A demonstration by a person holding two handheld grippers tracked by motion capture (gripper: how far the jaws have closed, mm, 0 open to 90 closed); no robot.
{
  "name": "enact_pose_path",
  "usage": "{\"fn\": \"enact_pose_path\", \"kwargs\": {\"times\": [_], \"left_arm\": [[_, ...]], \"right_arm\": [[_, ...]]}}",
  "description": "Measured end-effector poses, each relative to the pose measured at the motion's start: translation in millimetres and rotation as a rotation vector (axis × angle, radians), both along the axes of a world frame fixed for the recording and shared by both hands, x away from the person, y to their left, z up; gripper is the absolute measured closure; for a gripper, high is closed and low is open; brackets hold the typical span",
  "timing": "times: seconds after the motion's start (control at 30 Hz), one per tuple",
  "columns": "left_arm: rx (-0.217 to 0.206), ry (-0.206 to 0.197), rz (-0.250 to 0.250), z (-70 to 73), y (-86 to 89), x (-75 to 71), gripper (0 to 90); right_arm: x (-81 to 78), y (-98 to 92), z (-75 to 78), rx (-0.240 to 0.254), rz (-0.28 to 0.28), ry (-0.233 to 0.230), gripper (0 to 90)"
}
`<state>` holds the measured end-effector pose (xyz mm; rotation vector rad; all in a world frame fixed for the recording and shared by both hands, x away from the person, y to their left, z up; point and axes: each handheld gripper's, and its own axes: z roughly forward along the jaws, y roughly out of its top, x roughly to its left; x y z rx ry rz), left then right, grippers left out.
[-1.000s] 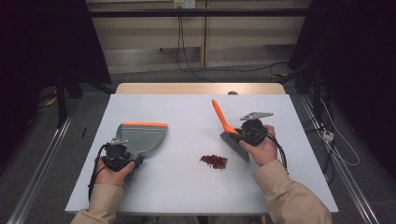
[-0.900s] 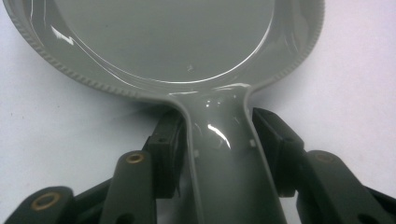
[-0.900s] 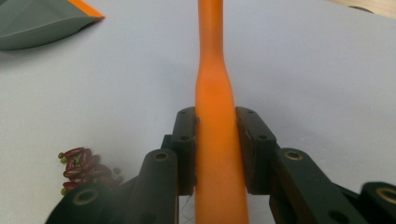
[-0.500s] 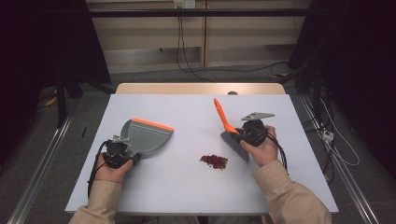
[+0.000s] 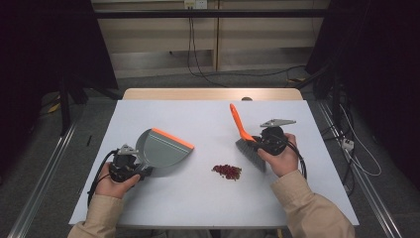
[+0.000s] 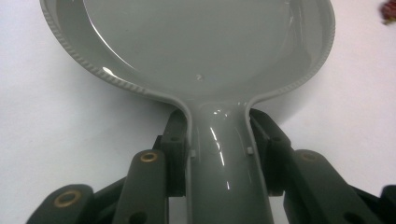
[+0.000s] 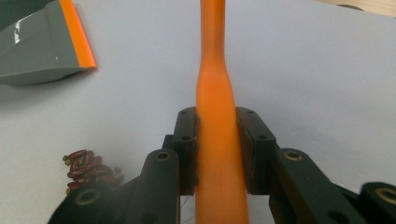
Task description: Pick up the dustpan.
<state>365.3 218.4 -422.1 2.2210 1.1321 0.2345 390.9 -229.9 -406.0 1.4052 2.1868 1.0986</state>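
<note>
Left hand-held gripper: clamped on the dustpan handle, jaws just drawn in against it.
Right hand-held gripper: pinched tight on the orange brush handle.
Crumbs: small red pile on the white surface, between both tools.
Key relation: pile just left of the bristles, nearer the right hand; dustpan's orange lip facing it from farther left.
Brush axis: handle slanting up and away.
Writing: none legible anywhere.

White table w/ red bits pile.
</note>
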Motion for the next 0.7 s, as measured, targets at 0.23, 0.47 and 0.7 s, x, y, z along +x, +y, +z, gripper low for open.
{"fn": "enact_pose_path", "kwargs": {"times": [0.23,0.47,0.7], "left_arm": [[-0.006,0.012,-0.086,4.3,-1.7,-9.0,63.0],[-0.018,0.021,-0.188,8.5,-2.9,-17.2,63.0],[-0.052,0.034,-0.268,11.7,-8.0,-23.9,63.0]], "right_arm": [[-2.3,-4.8,1.4,-0.001,-0.006,-0.005,71.7],[-4.2,-5.5,3.4,0.005,-0.012,-0.016,71.7],[-4.5,-4.0,3.1,-0.003,-0.017,-0.014,71.7]]}}
